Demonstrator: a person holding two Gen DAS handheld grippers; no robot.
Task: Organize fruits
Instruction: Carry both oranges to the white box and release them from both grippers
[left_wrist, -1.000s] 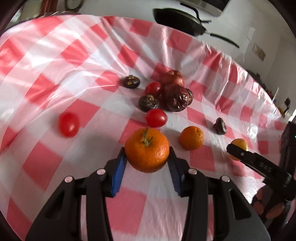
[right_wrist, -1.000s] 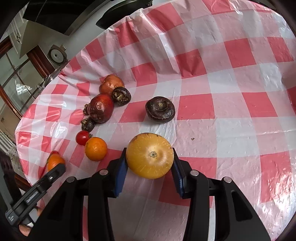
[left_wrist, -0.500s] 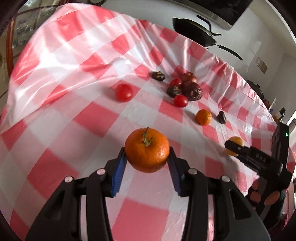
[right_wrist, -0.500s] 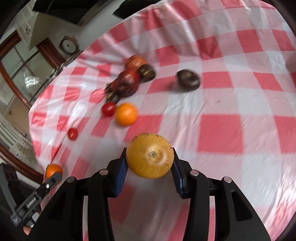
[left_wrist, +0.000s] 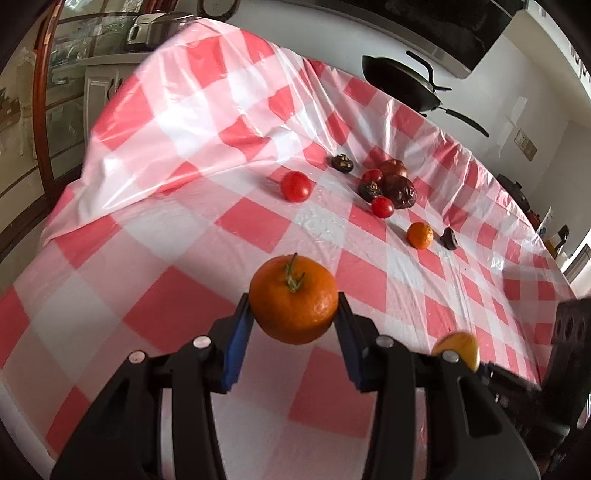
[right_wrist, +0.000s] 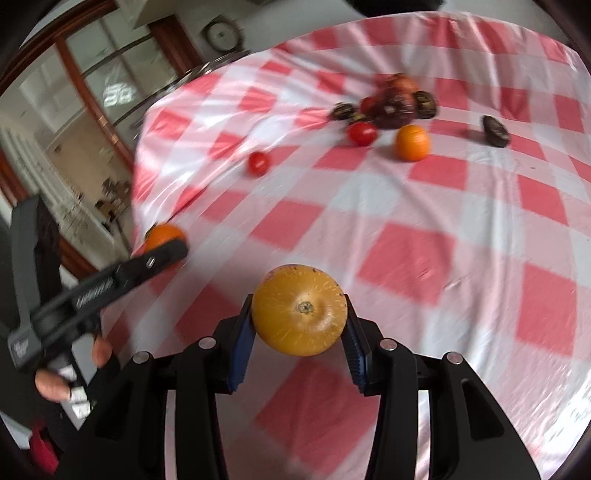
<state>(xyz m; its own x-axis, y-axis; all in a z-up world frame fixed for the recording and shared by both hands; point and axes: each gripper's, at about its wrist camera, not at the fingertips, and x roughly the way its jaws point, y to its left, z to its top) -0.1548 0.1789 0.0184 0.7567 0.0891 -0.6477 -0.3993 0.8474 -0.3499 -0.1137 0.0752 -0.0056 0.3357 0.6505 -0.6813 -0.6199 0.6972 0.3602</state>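
Orange fills both grips. The left gripper (left_wrist: 293, 321) has its jaws closed narrowly on a tangerine (left_wrist: 293, 299), stem up, pinched at its two sides and carried clear above the checked plastic cloth (left_wrist: 192, 122) that covers the counter. The right gripper (right_wrist: 299, 332) holds a yellow fruit (right_wrist: 299, 309) the same way, its stem scar facing the camera, also off the cloth.

Everything else lies well ahead of both jaws, towards the far side of the counter. A lone tomato (left_wrist: 295, 186) sits apart on the left, a tight cluster of dark red and brown fruits (left_wrist: 397, 188) lies further right with a second tomato (left_wrist: 382, 206) at its near edge, and a small orange (left_wrist: 420, 235) rests just beside a dark fruit (left_wrist: 448, 238).

The relation that matters is that the two held fruits are near each other, over bare cloth at the near side, far from the pile. In the right wrist view the left gripper shows at the left edge, roughly level with the yellow fruit. Both fruits are roundish, so no long axis needs aligning. My guess is that a new group is meant to be started here; either hand could lower first, provided the second leaves a gap.
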